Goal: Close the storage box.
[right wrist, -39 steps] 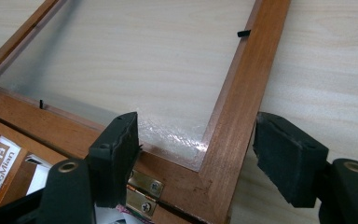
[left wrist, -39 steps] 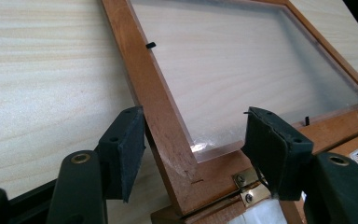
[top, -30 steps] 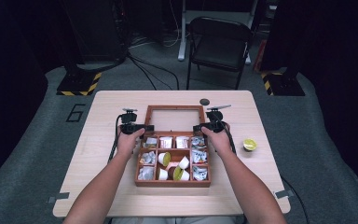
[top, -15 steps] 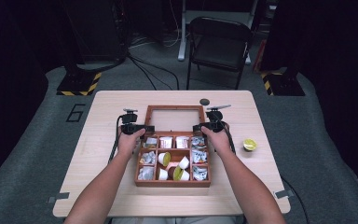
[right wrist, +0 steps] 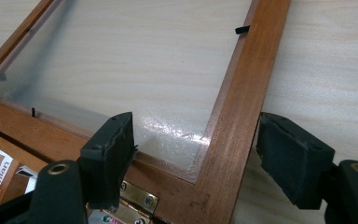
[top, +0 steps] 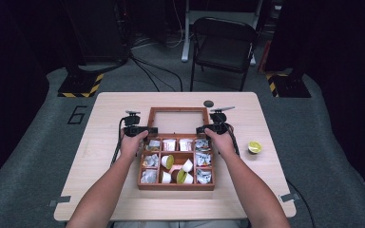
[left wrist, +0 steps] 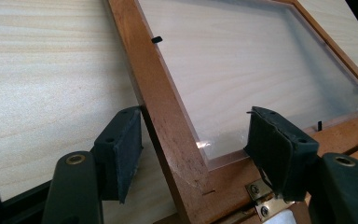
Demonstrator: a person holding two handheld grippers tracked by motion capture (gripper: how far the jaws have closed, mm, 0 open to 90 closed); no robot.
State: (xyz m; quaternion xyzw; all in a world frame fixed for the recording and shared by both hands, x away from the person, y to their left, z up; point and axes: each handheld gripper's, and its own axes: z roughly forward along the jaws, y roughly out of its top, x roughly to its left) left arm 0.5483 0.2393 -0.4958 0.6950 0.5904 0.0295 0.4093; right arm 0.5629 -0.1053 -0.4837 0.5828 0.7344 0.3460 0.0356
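I see the wooden compartment box mid-table, its glazed lid swung back beyond the hinges. My left gripper straddles the lid's left frame rail, jaws spread, one pad touching its outer edge. My right gripper brackets the right rail, also unclosed. I'd squeeze both evenly near the brass hinge, then swing together to avoid twisting.
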